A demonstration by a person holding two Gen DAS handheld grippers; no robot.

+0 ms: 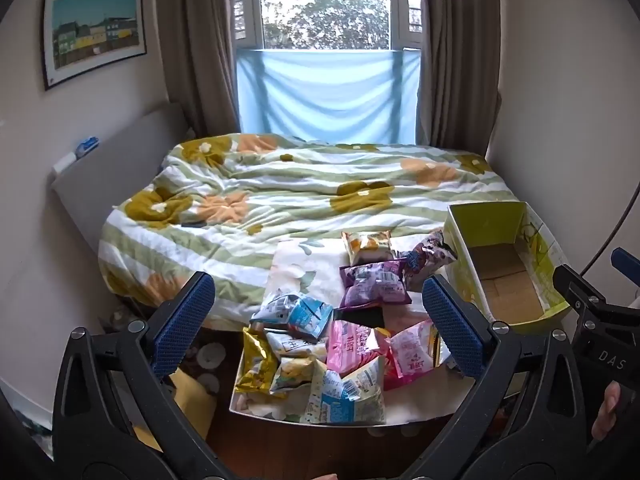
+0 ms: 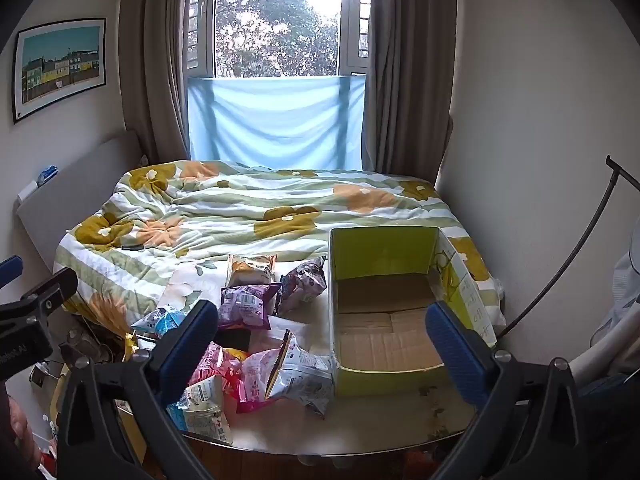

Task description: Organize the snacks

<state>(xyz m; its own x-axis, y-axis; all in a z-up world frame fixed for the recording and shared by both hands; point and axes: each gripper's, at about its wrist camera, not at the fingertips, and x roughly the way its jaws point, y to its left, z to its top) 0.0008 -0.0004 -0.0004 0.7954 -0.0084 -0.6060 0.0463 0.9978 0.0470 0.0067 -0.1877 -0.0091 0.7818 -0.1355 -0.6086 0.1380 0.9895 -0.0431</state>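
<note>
Snack packets (image 1: 340, 344), crinkly foil in pink, purple and gold, crowd the glass table's front-left edge (image 1: 312, 422) beside an empty green cardboard box (image 2: 384, 320), where either spread, empty gripper, left (image 1: 320, 320) or right (image 2: 320, 344), risks nudging one overboard.

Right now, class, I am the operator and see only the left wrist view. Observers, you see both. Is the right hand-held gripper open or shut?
Observer: The right hand-held gripper is open and holds nothing.
Operator: Does any snack touch the box on my side?
Observer: Yes, a silver-white packet lies against the left wall of the green box, near its front corner.
Operator: The other gripper covers the box's near corner for me. Anything in there?
Observer: No. Its cardboard floor is bare up to the low front wall.
</note>
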